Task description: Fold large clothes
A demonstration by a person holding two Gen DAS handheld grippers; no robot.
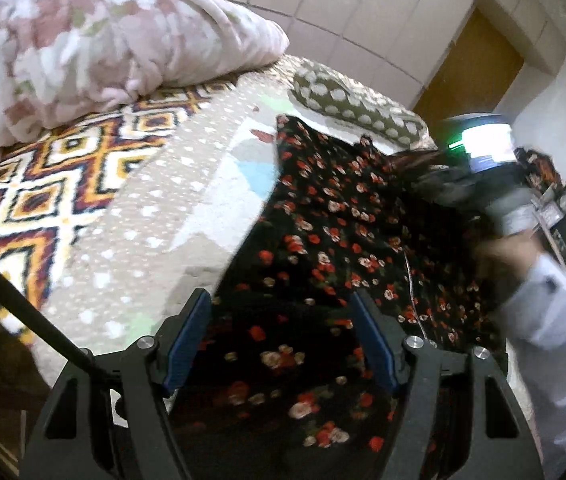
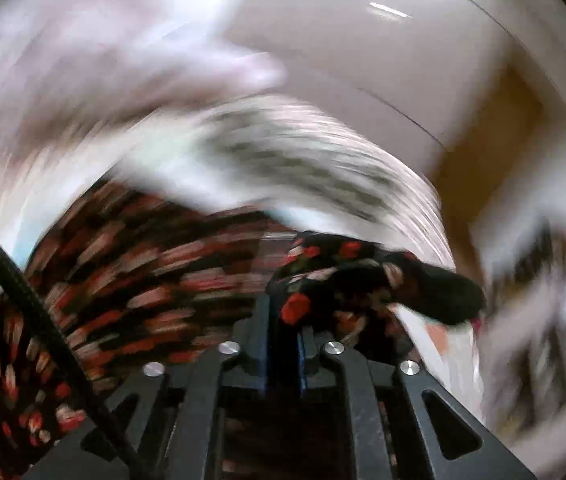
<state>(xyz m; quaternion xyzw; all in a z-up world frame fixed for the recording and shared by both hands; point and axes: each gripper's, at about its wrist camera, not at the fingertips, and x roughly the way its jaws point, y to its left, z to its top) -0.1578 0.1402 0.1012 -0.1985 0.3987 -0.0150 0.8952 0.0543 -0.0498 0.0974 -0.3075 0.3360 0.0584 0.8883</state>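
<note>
We are seeing a black garment point(image 1: 323, 216) strewn with red and cream flowers, a beige white-dotted bedspread point(image 1: 155, 216), a pink-and-white blotched blanket point(image 1: 95, 40), and an olive pillow point(image 1: 347, 108) spotted white.

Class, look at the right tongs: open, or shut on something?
Shut on the floral garment: the right tongs have their pads pressed together with a bunch of the cloth pinched between them.

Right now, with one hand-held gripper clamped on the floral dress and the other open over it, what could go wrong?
1. The right hand-held gripper pinches only a small bunch of the floral dress; a quick pull might slip it free.
2. The left hand-held gripper hangs open over the fabric, so that side could sag and fold unevenly.
</note>
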